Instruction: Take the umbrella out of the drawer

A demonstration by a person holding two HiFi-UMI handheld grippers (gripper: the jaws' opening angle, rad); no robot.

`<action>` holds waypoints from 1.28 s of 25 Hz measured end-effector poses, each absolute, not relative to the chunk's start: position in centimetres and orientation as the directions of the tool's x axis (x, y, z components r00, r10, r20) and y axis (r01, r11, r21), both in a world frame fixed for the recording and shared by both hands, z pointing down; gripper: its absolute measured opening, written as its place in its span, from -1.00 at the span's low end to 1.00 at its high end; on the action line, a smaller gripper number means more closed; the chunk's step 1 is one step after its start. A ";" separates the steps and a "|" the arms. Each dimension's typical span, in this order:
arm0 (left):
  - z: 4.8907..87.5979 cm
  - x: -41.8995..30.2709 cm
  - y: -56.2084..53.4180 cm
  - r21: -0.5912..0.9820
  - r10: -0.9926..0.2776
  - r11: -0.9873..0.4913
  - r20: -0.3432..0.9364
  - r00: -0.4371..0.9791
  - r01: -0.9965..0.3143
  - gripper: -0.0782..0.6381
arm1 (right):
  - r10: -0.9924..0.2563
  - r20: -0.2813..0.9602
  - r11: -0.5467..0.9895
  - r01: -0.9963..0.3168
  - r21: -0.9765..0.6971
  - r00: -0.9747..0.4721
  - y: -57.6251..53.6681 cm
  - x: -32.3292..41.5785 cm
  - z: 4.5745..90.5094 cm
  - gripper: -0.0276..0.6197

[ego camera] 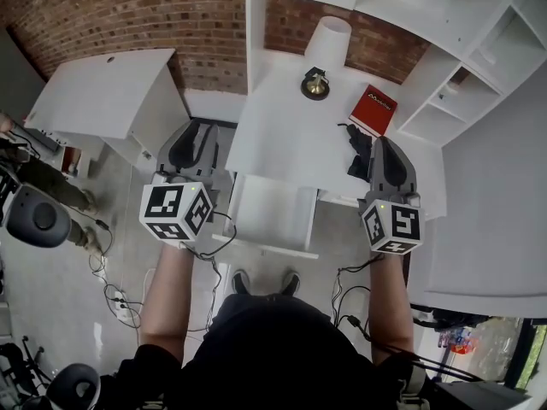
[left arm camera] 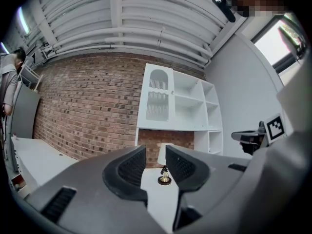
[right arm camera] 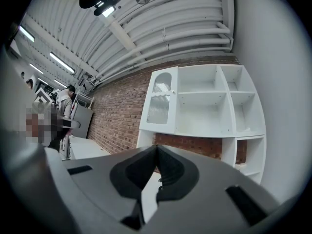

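Observation:
A black folded thing [ego camera: 358, 152], probably the umbrella, lies on the white desk [ego camera: 282, 135] near its front right edge, partly behind my right gripper [ego camera: 385, 142]. That gripper is level beside it, and its jaws are shut with nothing seen between them [right arm camera: 157, 150]. Under the desk's front edge a white drawer [ego camera: 273, 216] stands pulled out, and its inside looks bare. My left gripper [ego camera: 197, 128] hovers off the desk's left edge. It is open, and the lamp's brass base [left arm camera: 164, 178] shows through the gap [left arm camera: 156, 152].
On the desk stand a lamp with a white shade [ego camera: 329, 41] and a red book [ego camera: 373, 108]. White shelves [ego camera: 461, 75] rise at the right and a second white table [ego camera: 107, 92] stands at the left. Cables [ego camera: 120, 301] trail on the floor. A person [ego camera: 43, 186] is at far left.

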State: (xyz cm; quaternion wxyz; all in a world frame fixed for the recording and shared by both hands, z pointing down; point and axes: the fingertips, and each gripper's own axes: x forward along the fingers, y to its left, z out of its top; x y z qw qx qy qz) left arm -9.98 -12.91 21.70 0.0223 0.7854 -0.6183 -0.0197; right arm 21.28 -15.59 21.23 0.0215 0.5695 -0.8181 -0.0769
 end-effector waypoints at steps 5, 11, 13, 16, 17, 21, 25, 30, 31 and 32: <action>21.6 -10.1 -13.0 0.073 -0.972 -0.235 -0.004 0.236 -0.969 -0.44 | -0.933 -0.047 0.348 -0.926 0.146 -0.357 -15.7 21.1 21.4 -0.92; 21.6 -9.9 -13.0 0.084 -0.969 -0.248 -0.003 0.249 -0.965 -0.44 | -0.932 -0.044 0.350 -0.926 0.146 -0.359 -15.6 21.0 21.3 -0.92; 21.7 -9.9 -13.0 0.085 -0.968 -0.252 -0.003 0.253 -0.964 -0.44 | -0.932 -0.043 0.351 -0.924 0.151 -0.360 -15.5 20.8 21.3 -0.92; 21.8 -10.1 -13.2 0.089 -0.966 -0.256 -0.002 0.257 -0.963 -0.44 | -0.934 -0.043 0.345 -0.926 0.150 -0.355 -15.5 20.7 21.3 -0.92; 21.9 -10.1 -13.3 0.091 -0.966 -0.257 -0.001 0.258 -0.962 -0.44 | -0.935 -0.043 0.342 -0.928 0.149 -0.352 -15.5 20.6 21.3 -0.92; 22.4 -10.4 -13.5 0.096 -0.964 -0.265 0.004 0.266 -0.960 -0.44 | -0.938 -0.043 0.333 -0.931 0.150 -0.343 -15.4 20.5 21.3 -0.92; 22.7 -10.7 -13.8 0.097 -0.961 -0.275 0.009 0.277 -0.957 -0.44 | -0.940 -0.038 0.329 -0.932 0.152 -0.338 -15.5 20.1 21.5 -0.92; 22.6 -11.4 -14.5 0.097 -0.957 -0.287 0.009 0.289 -0.953 -0.44 | -0.944 -0.031 0.320 -0.934 0.156 -0.328 -15.8 19.5 21.5 -0.92; 22.6 -11.6 -14.6 0.097 -0.957 -0.289 0.007 0.291 -0.953 -0.44 | -0.945 -0.031 0.318 -0.935 0.158 -0.327 -15.8 19.3 21.4 -0.92; 22.5 -11.9 -14.7 0.096 -0.956 -0.290 0.006 0.292 -0.952 -0.44 | -0.945 -0.031 0.316 -0.935 0.161 -0.325 -15.8 19.1 21.4 -0.92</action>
